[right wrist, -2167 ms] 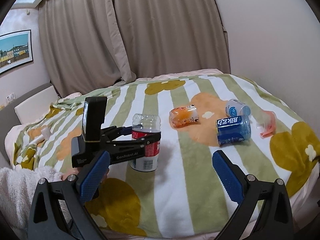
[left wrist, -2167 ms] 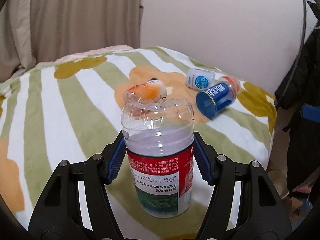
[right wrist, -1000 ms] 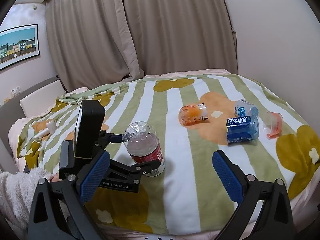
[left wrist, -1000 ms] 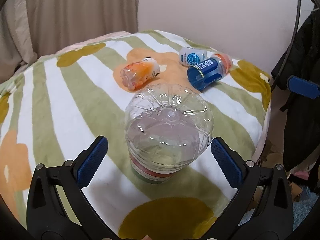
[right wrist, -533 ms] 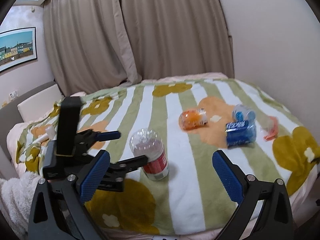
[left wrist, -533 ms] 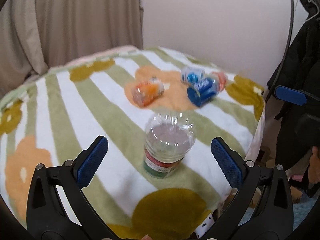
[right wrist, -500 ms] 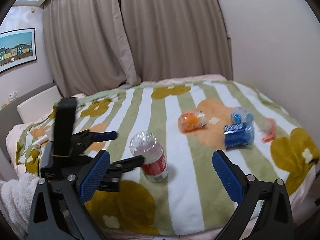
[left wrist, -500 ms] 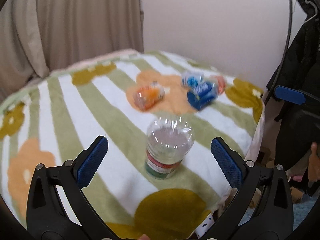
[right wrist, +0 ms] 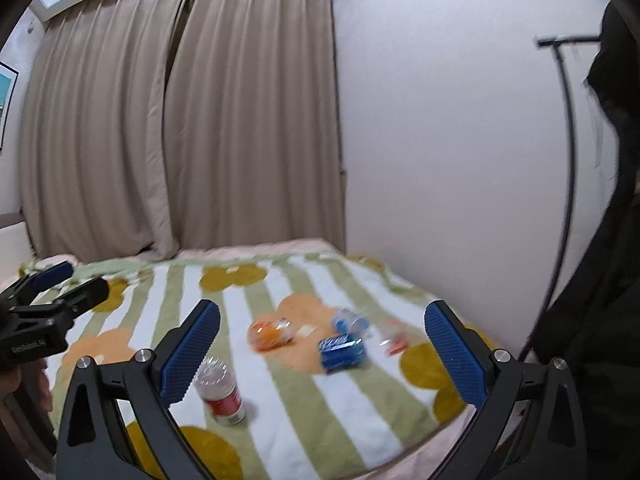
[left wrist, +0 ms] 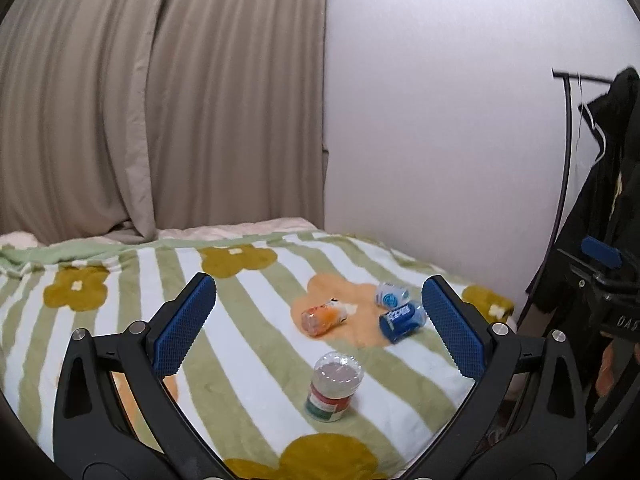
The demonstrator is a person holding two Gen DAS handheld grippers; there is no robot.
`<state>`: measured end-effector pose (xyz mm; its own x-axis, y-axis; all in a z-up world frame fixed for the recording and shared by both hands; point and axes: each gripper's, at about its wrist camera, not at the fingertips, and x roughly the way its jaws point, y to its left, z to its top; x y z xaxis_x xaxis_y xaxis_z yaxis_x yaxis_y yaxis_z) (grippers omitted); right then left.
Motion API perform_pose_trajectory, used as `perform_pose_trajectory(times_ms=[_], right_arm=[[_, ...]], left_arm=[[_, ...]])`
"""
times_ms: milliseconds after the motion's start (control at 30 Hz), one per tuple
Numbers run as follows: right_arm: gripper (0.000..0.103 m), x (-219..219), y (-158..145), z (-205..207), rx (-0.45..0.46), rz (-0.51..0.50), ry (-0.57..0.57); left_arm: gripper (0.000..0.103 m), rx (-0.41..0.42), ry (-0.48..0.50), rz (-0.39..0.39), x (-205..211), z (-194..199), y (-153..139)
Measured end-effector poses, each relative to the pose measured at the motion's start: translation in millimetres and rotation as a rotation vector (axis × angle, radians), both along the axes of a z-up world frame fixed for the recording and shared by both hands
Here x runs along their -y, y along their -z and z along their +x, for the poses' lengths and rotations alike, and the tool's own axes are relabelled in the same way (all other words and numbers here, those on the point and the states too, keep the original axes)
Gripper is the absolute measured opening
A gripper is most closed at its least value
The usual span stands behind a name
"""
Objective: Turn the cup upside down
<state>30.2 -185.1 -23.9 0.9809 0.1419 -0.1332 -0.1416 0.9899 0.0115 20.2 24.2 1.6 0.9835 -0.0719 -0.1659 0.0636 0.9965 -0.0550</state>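
The clear plastic cup [left wrist: 333, 386] with a red, white and green label stands upside down on the striped blanket [left wrist: 248, 360], its closed base up. It also shows in the blurred right wrist view as the same cup [right wrist: 221, 390]. My left gripper [left wrist: 320, 328] is open, pulled well back and above the cup, touching nothing. My right gripper [right wrist: 320, 350] is open too, far from the cup. The left gripper appears at the left edge of the right wrist view [right wrist: 44, 300].
Lying on the orange flower patch beyond the cup are an orange cup [left wrist: 323, 317], a blue can-like cup [left wrist: 402, 322] and a white-blue cup [left wrist: 391, 295]. A pinkish cup [right wrist: 394, 340] lies further right. Curtains, a white wall and a dark coat on a rack [left wrist: 612, 200] surround the bed.
The left gripper let go of the upside-down cup and drew back and up, away from it. The right gripper also pulled back; both views now show more wall and curtain.
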Motion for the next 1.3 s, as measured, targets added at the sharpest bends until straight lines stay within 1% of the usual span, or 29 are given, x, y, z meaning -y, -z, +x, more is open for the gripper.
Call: perform_pose_trajectory(times_ms=[67, 100, 267, 400, 500, 633, 1067, 1300], right_arm=[[0.102, -4, 1, -6, 0.031, -0.020, 0.035], [0.102, -5, 3, -8, 0.032, -0.023, 0.042], [0.102, -4, 5, -8, 0.019, -0.024, 0.062], [0.102, 2, 6, -9, 0.015, 0.006, 0.076], [0.102, 2, 8, -11, 0.017, 0.005, 0.091], [0.102, -2, 8, -11, 0.020, -0.010, 0.091], [0.102, 0, 8, -10, 0.013, -0.003, 0.094], [0.102, 1, 9, -9, 0.010, 0.000, 0.094]], left_arm=[[0.103, 0.014, -0.010, -0.003, 1, -5, 2], [0.103, 0.017, -0.014, -0.002, 2, -7, 3], [0.103, 0.017, -0.027, 0.003, 5, -9, 7], [0.103, 0.018, -0.025, 0.007, 6, -12, 9], [0.103, 0.021, -0.026, 0.023, 9, -13, 10], [0.103, 0.024, -0.039, 0.062, 14, -13, 11], [0.103, 0.034, -0.031, 0.081, 21, -15, 6], [0.103, 0.033, -0.014, 0.103, 26, -14, 7]])
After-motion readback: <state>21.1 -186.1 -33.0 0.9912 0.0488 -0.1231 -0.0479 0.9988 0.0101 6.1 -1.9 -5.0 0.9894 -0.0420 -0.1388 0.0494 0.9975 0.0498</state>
